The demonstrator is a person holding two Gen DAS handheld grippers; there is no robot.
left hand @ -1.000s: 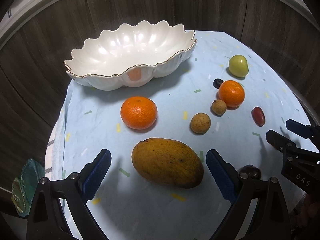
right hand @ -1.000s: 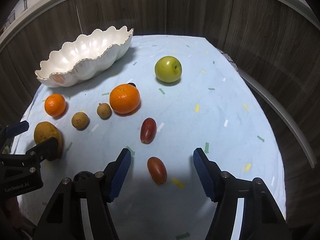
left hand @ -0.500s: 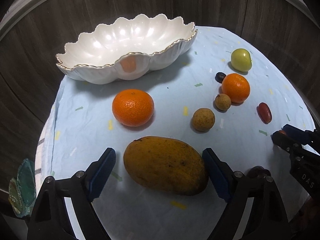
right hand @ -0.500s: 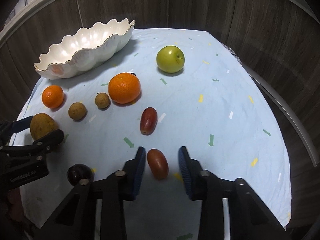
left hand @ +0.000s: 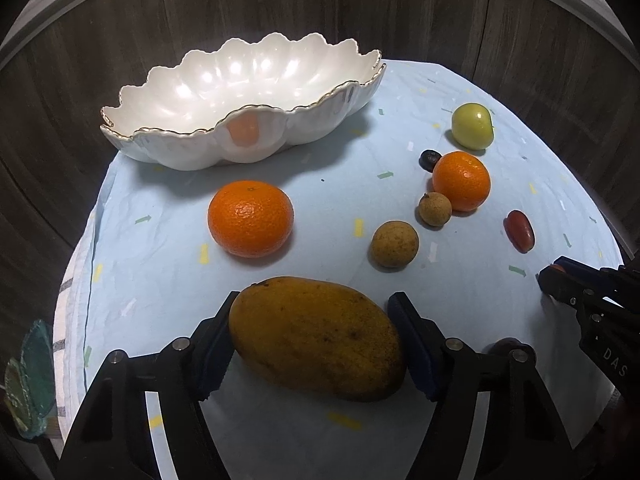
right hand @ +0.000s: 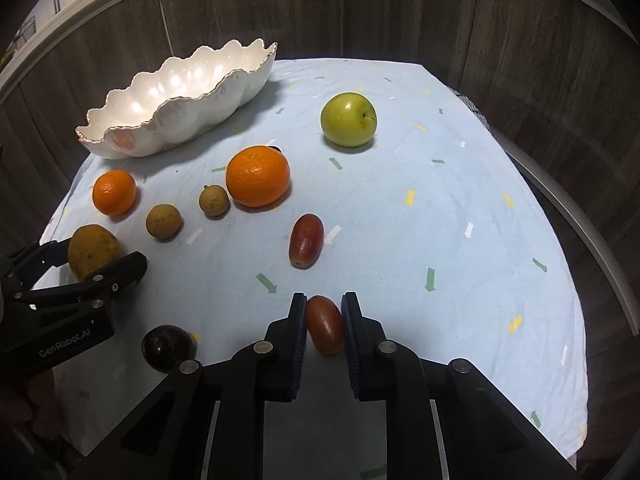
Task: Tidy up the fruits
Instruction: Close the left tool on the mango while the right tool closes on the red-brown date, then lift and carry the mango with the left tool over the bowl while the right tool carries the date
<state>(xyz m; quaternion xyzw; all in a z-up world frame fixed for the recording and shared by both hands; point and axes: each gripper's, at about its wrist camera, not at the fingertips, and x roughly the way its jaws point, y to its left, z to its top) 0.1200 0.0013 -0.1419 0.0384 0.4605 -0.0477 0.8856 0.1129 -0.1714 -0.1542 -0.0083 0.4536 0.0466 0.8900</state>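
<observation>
Now | left hand-held gripper pinching mango, long axis across | right hand-held gripper pinching red fruit | bowl at 11 o'clock, left nearer

Dim overhead light, fisheye-warped edges

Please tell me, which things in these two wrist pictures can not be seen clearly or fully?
- Left wrist view: the dark round fruit is mostly hidden behind the left gripper's right finger.
- Left wrist view: a green glass object is cut off by the image edge; cannot identify it.
- Right wrist view: a small dark fruit is almost hidden behind the larger orange.
- Neither view shows the underside of the mango or red fruit, so a lift cannot be judged.
</observation>
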